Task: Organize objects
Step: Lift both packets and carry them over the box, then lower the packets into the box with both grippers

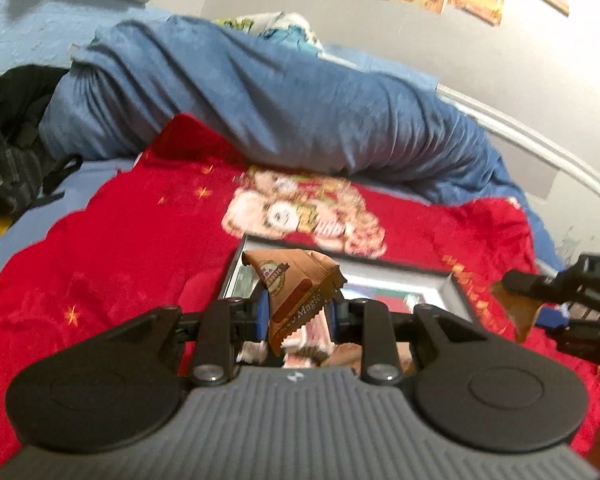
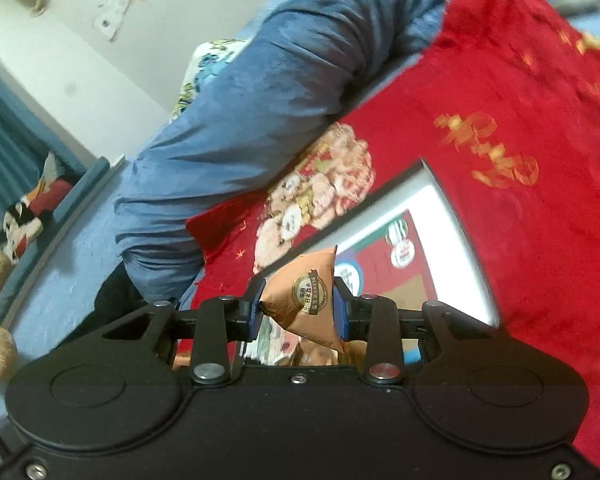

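My left gripper is shut on a brown snack packet with a round badge and "Magic" lettering, held above a shallow grey-rimmed box lying on the red blanket. My right gripper is shut on a second brown packet with a round badge, held over the same box. In the left wrist view the right gripper shows at the right edge with its brown packet. More packets lie in the box under the grippers, mostly hidden.
A red blanket with a cartoon print covers the bed. A rolled blue duvet lies behind it along the wall. A dark bag sits at far left. Plush toys sit by the teal curtain.
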`<state>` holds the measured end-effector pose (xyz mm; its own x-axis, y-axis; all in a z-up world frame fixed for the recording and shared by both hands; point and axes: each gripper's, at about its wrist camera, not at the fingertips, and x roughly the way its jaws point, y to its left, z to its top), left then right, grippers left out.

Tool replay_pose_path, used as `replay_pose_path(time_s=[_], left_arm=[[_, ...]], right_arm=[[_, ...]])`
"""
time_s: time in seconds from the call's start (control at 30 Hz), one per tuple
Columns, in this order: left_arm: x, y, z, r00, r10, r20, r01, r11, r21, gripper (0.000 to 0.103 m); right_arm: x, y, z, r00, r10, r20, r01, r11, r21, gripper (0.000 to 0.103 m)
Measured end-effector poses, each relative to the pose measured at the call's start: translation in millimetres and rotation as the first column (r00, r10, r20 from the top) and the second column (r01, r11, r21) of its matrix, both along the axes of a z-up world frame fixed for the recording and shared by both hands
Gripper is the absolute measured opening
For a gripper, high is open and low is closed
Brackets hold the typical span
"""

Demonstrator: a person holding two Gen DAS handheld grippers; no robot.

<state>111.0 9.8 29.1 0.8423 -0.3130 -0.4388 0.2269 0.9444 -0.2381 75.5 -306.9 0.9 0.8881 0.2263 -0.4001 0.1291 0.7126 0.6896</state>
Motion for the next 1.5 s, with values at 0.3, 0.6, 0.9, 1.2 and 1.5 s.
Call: replay_pose_path(time_s=[0.3,0.6,0.9,1.2,1.5], left_arm=[[45.5,-20.7,8.3,1.0,0.016,0.023,-0.016,1.0,-0.004,0.031],[81.7,-73.2,-20.7,0.997,-0.079,-0.017,0.08,0.991,0.103,0.031],[84.0,-106.5,-57.1,0.988,-0.098,-0.12,0.126,0.959,0.253,0.031],[78.0,-111.4,-70.7,0.982,-0.111,-0.155,0.15,0.952,0.269,0.031],[79.4,-116.1,-80.9,0.974,-0.116,-0.196,0.166,0.951,0.262,0.032]], right_arm=[[41.9,-7.6,10.3,0.999,0.044,0.02,-0.041,0.993,-0.111,0.033],[82.7,-11.4,-11.9,0.998,0.065,-0.018,-0.067,0.987,-0.145,0.033],[105.1,-3.9,-67.7,0.982,0.046,-0.181,-0.062,0.995,-0.081,0.033],[100.4,7.4,-76.3,0.974,0.012,-0.226,-0.031,0.996,-0.081,0.033],[100.9,4.0,-82.0,0.971,-0.008,-0.24,-0.004,0.999,-0.048,0.033]])
